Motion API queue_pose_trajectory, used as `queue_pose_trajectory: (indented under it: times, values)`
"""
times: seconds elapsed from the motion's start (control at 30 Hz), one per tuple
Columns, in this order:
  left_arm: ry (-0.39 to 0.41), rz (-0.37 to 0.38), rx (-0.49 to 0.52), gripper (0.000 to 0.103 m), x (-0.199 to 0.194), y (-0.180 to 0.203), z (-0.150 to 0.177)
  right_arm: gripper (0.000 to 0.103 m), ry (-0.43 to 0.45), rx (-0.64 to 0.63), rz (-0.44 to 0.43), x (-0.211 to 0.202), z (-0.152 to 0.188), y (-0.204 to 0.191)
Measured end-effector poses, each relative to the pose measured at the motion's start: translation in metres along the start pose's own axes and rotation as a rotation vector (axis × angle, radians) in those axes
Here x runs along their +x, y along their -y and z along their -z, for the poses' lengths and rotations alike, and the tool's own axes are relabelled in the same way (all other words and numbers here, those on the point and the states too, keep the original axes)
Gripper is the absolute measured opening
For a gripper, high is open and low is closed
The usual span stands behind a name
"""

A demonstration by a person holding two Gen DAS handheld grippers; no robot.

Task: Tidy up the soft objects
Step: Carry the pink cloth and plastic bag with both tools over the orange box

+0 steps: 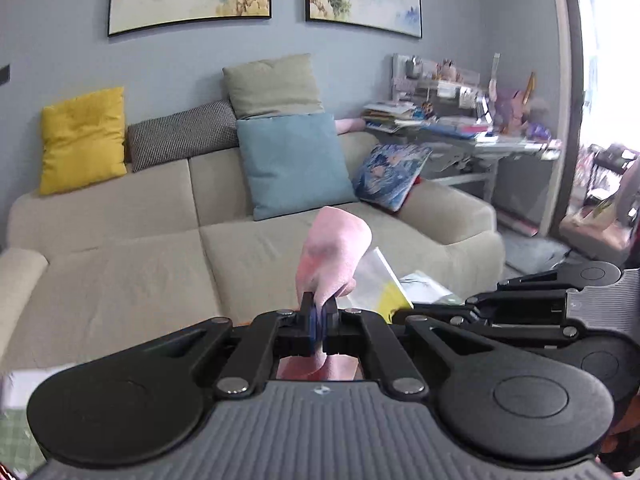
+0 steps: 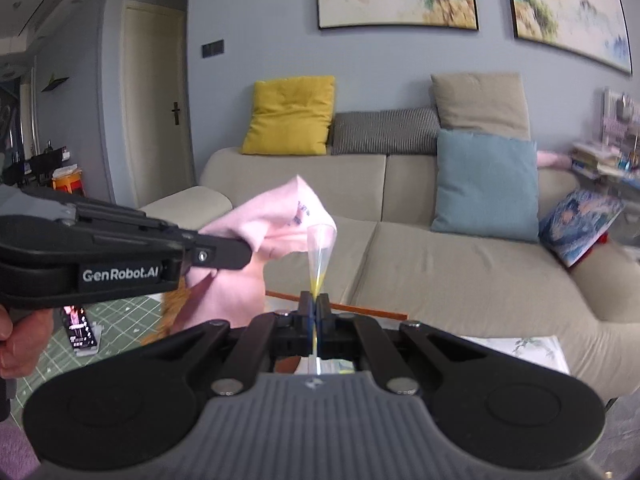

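Beige sofa (image 1: 160,216) behind left claw (image 1: 319,312) clamped on pink cloth (image 1: 332,252), right claw (image 2: 315,306) on clear bag (image 2: 320,252).

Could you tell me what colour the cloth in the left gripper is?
Pale pink cloth, clearest in the left wrist view.

A beige sofa (image 1: 140,216) carries a blue cushion (image 1: 294,166) at its middle, a patterned cushion (image 1: 388,176) beside it, yellow cushion (image 1: 82,140) far along.
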State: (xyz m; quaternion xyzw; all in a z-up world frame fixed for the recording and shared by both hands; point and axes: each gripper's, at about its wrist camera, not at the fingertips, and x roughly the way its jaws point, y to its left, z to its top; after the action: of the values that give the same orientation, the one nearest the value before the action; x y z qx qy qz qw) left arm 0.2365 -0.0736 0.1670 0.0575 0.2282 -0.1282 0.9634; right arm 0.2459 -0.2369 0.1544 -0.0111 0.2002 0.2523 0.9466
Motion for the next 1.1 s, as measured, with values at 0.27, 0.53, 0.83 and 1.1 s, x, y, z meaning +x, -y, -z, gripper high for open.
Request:
queue_pose_trajectory:
  times: [0.27,0.53,0.83,1.1]
  values:
    - [-0.24,-0.057,0.049,0.002,0.104,-0.011,-0.018,0.0,-0.13,0.071,-0.071,0.091,0.005,0.045]
    - [-0.415,-0.182,0.209,0.003,0.166,0.0,-0.005,0.0,-0.254,0.154,-0.141,0.18,0.03,0.07]
    - [-0.517,-0.292,0.29,0.009,0.198,0.005,0.009,0.0,-0.351,0.184,-0.182,0.234,0.066,0.062]
    - [-0.544,-0.301,0.231,0.055,0.202,-0.002,0.011,0.033,-0.384,0.178,-0.162,0.243,0.078,0.063]
